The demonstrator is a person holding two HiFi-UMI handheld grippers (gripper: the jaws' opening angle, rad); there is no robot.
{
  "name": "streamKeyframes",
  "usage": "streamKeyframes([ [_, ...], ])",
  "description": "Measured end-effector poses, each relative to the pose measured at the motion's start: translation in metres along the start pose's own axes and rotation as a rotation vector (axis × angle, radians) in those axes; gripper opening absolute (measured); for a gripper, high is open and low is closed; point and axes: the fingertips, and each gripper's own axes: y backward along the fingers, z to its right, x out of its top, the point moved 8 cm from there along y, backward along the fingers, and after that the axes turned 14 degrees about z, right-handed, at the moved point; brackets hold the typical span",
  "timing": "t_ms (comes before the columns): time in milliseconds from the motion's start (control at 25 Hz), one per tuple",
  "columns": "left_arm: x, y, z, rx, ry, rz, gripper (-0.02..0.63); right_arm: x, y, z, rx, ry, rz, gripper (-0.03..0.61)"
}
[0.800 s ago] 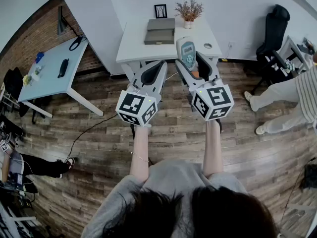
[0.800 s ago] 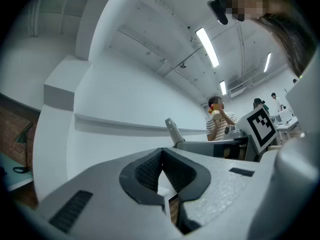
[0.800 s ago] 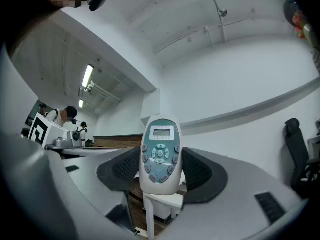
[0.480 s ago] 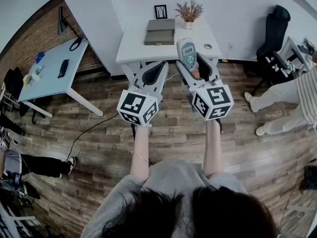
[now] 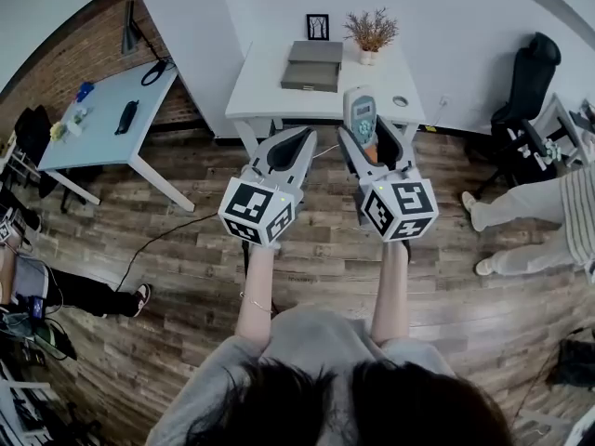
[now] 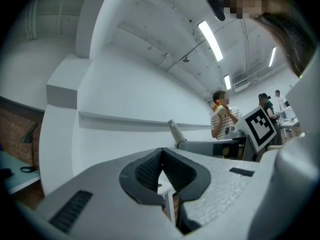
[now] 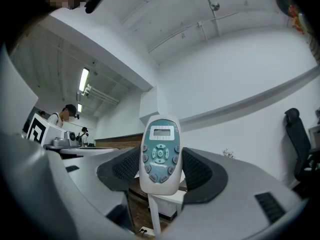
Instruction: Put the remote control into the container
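A white remote control (image 5: pixel 361 116) with a teal button face stands upright between the jaws of my right gripper (image 5: pixel 370 130), which is shut on its lower part. In the right gripper view the remote control (image 7: pixel 160 154) fills the middle, its screen on top, pinched by the dark pads (image 7: pixel 200 171) of the right gripper (image 7: pixel 161 180). My left gripper (image 5: pixel 296 139) is held beside it at the same height, shut and empty; its tips meet in the left gripper view (image 6: pixel 161 154). The grey container (image 5: pixel 311 64) lies on the white table (image 5: pixel 265 91) ahead, past both grippers.
A dried plant (image 5: pixel 370 33), a picture frame (image 5: pixel 317 26) and a small round object (image 5: pixel 400 101) share the white table. A blue table (image 5: pixel 98 133) stands at the left. A person (image 5: pixel 539 203) and an office chair (image 5: pixel 532 72) are at the right. The floor is wood planks.
Both grippers keep their pose and the remote stays gripped. The head view has shifted a little, so the white table and grippers sit slightly lower and to the right.
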Motion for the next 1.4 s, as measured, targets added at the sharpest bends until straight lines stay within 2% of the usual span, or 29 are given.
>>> streamKeyframes([
  [320,-0.024,0.000,-0.027,0.052,0.025,-0.061,0.003,-0.033,-0.021,0.008,0.010,-0.062,-0.055,0.262],
  [640,-0.049,-0.046,-0.055,0.003,0.056,-0.033,0.003,-0.045,-0.059,0.043,0.001,-0.022,-0.057,0.262],
  [1000,-0.056,-0.091,-0.097,-0.054,0.069,0.008,0.003,-0.052,-0.109,0.069,-0.011,0.027,-0.057,0.262],
  [1400,-0.084,-0.117,-0.164,-0.049,0.090,-0.005,0.003,-0.081,-0.171,0.090,-0.008,0.045,-0.087,0.262],
])
